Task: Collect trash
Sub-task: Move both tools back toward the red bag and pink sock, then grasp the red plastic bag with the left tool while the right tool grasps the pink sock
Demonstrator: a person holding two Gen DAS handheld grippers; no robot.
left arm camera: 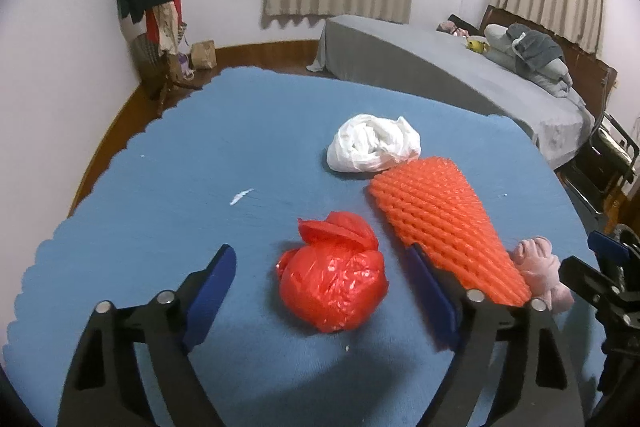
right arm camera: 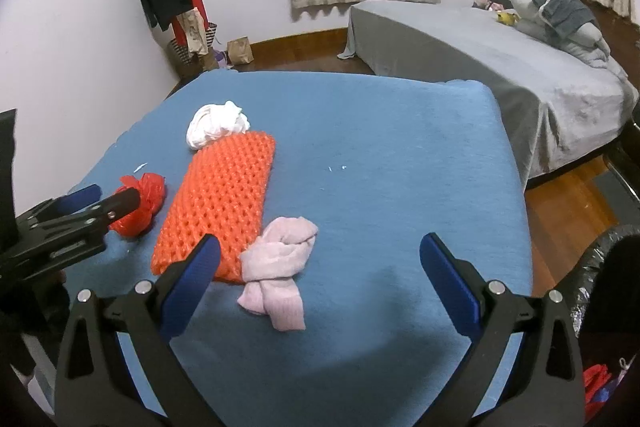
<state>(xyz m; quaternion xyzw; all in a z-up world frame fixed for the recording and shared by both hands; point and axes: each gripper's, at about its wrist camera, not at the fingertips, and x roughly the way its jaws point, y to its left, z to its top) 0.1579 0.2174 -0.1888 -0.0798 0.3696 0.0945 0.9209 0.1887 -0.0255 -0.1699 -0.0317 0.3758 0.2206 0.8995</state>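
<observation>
Red crinkled plastic, a knotted bag, lies on the blue table cover between the spread fingers of the left gripper, nearer the finger at 3 o'clock and touching neither; the jaws stand wide and hold nothing. In the right wrist view the same bag sits at 9 o'clock, half hidden behind the left gripper's black finger.

Just off the bag at 2 o'clock lies an orange foam net sleeve, long, flat and ribbed, its near end cut off by the left gripper's right finger. At the sleeve's far end, touching it, sits a crumpled white plastic bag. A pale pink knotted cloth rests against the sleeve's near end.

The right gripper is also released, fingers wide apart and empty; the pink cloth lies between them, closer to the finger at 9 o'clock, whose tip overlaps the sleeve's corner in the right wrist view.

At 4 o'clock in that view a black-lined bin is cropped by the frame edge, its contents hard to make out. Small white scraps dot the cover.
</observation>
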